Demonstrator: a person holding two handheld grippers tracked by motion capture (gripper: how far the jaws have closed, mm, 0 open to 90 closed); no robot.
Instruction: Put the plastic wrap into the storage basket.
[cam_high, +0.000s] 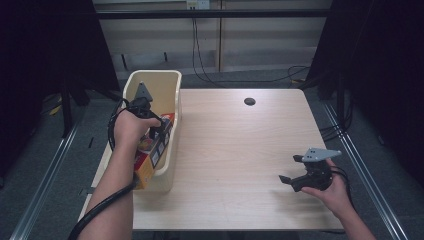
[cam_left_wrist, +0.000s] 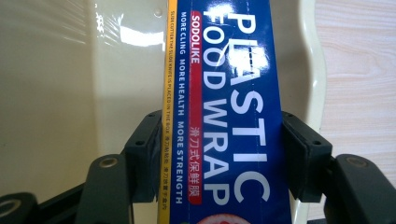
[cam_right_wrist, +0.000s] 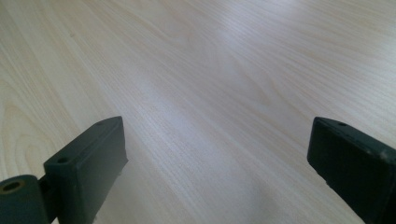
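A long blue and yellow plastic wrap box (cam_left_wrist: 224, 116) lies inside the cream plastic bin (cam_high: 168, 85) at the table's left edge. In the high view the box (cam_high: 146, 165) shows its orange end toward the near side. My left gripper (cam_high: 156, 129) reaches into the bin, and its two black jaws press both long sides of the box (cam_left_wrist: 219, 154). My right gripper (cam_high: 291, 169) hovers low over the table's near right part, jaws wide apart with bare wood between them (cam_right_wrist: 215, 154).
The light wooden table (cam_high: 235, 150) has a dark round hole (cam_high: 249, 101) near its far edge. Cables run across the grey floor behind the table. Metal rails flank both sides of the table.
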